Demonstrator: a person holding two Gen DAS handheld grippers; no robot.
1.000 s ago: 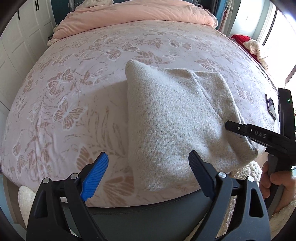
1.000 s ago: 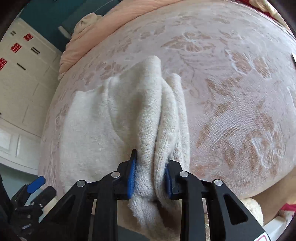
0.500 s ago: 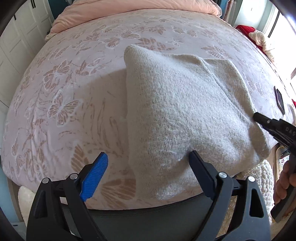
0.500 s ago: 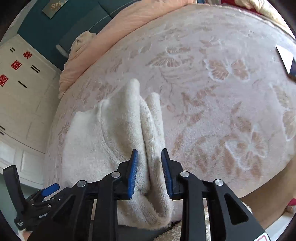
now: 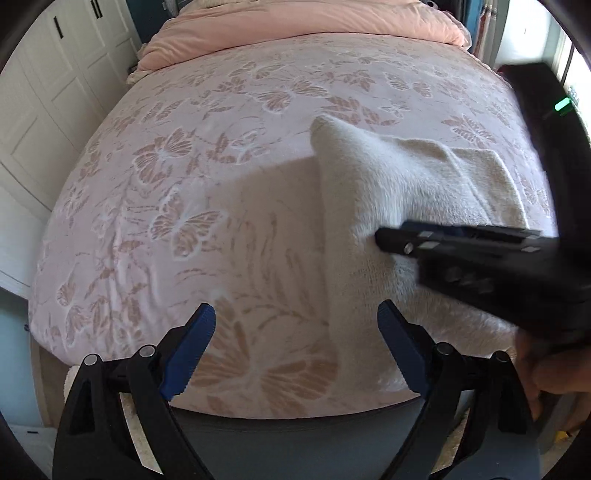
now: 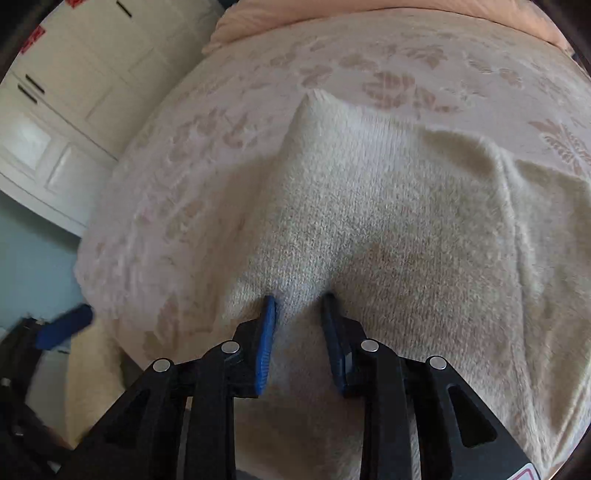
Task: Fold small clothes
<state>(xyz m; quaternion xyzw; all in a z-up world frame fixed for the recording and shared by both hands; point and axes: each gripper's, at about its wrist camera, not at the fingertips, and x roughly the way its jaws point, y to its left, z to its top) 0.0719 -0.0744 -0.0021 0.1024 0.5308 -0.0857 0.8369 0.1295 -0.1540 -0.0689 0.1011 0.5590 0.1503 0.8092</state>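
Note:
A folded cream knit sweater (image 5: 388,192) lies on the pink butterfly bedspread (image 5: 221,166), near the front right edge of the bed. My left gripper (image 5: 295,328) is open and empty, low at the bed's front edge, just left of the sweater's near corner. My right gripper (image 6: 299,310) presses down on the sweater (image 6: 388,221) with a ridge of knit bunched between its narrowly parted blue pads (image 6: 267,332). In the left wrist view the right gripper (image 5: 384,240) reaches in from the right over the sweater.
A pink duvet (image 5: 306,26) is bunched at the head of the bed. White wardrobe doors (image 5: 44,92) stand along the left. A fluffy cream rug (image 6: 92,369) lies on the floor by the bed.
My right gripper let go of the sweater's right edge, swung left and now presses onto the middle of the sweater. The left gripper stayed open and drew back a little.

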